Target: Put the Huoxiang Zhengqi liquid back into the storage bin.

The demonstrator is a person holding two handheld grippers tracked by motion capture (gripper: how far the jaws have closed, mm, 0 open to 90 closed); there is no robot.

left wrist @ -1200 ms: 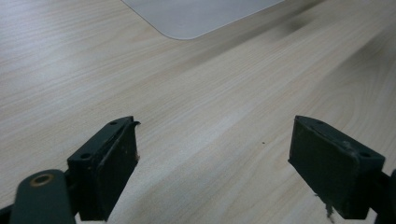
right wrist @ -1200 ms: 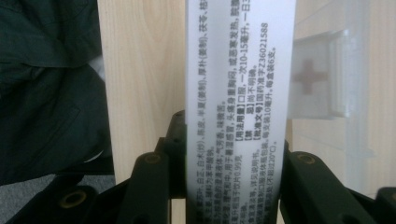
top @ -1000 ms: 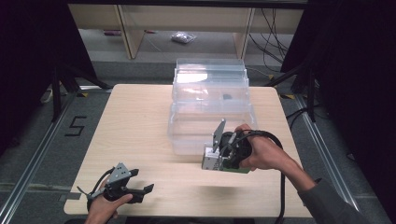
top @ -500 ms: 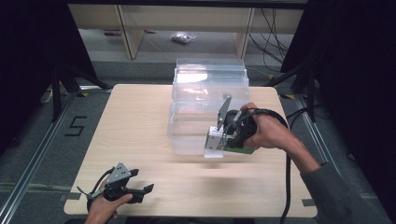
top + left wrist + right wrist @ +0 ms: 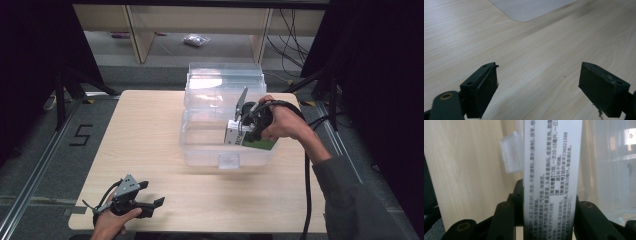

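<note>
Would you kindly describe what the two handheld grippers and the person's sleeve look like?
Both are black. The left gripper has flat rectangular fingers with screw holes and a grey three-cornered plate on top. The right gripper carries a similar grey plate and trails a black cable. The right arm wears a grey sleeve.

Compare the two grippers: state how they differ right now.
The left gripper is open with nothing between its jaws; the right gripper is shut on a white and green box. The left sits low at the table's near edge; the right is over the clear bin. Both are hand-held.
</note>
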